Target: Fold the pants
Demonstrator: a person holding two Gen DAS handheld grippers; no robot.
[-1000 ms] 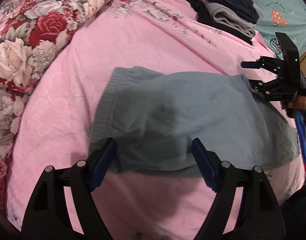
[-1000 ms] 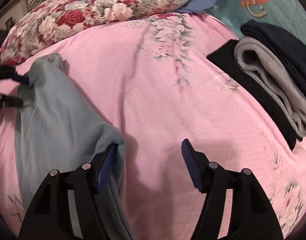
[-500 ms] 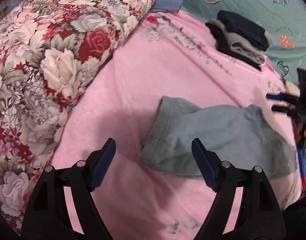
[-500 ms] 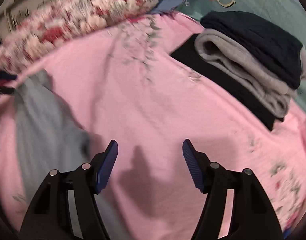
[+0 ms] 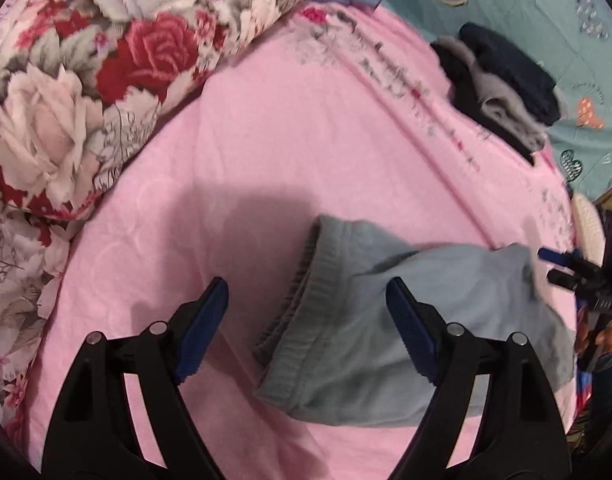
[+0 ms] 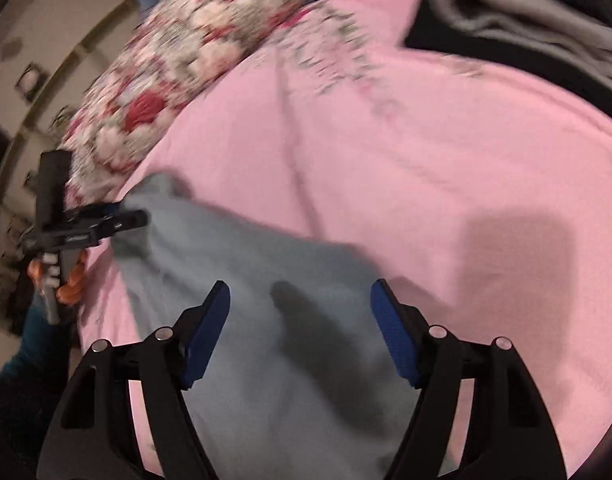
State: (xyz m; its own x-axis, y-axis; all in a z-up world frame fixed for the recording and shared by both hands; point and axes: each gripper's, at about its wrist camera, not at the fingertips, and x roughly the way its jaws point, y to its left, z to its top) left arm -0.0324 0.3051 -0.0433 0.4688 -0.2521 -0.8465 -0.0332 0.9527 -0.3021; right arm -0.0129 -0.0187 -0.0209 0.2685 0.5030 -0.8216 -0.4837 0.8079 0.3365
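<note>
The grey-blue pants (image 5: 390, 312) lie folded on the pink bedspread (image 5: 273, 152), waistband toward the left. My left gripper (image 5: 306, 328) is open and empty, just above the waistband end. My right gripper (image 6: 299, 336) is open and empty over the other end of the pants (image 6: 265, 320). In the left wrist view the right gripper (image 5: 562, 268) shows at the pants' far right edge. In the right wrist view the left gripper (image 6: 121, 220) shows at the pants' far left corner.
A floral quilt (image 5: 85, 80) is bunched along the left of the bed. A stack of folded dark and grey clothes (image 5: 502, 84) sits at the far right, also close in the right wrist view (image 6: 526, 20). A teal sheet (image 5: 546, 12) lies beyond.
Both grippers have let go of the pants and pulled back. The left moved left and away from the waistband; the right swung round to look across the pants.
</note>
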